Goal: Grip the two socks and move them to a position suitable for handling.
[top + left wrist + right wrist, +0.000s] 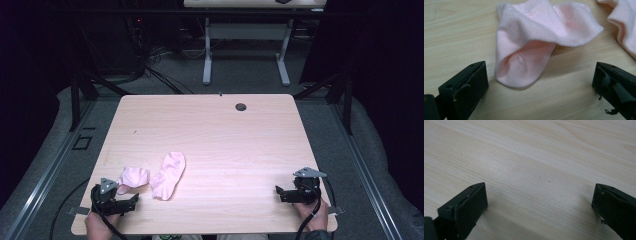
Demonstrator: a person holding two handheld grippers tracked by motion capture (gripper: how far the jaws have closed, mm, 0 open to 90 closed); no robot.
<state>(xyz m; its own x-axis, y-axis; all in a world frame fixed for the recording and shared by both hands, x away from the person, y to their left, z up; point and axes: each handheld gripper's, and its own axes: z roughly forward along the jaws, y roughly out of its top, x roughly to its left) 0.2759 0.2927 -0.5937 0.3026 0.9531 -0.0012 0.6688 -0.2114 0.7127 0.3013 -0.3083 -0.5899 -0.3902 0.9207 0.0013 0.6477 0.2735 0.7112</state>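
Pink socks (168, 174) loose and unpaired on table (210, 130), crumpled sock (534, 42) just ahead of left gripper (540, 82), right gripper (540, 202) well apart over bare wood, both sets of jaws spread wide, nothing grasped yet.

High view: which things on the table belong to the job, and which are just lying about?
In the job:
crumpled pink sock, in front of the open left gripper
flat pink sock beside it

Just there:
cable hole at the table's far edge
right gripper, open over bare wood
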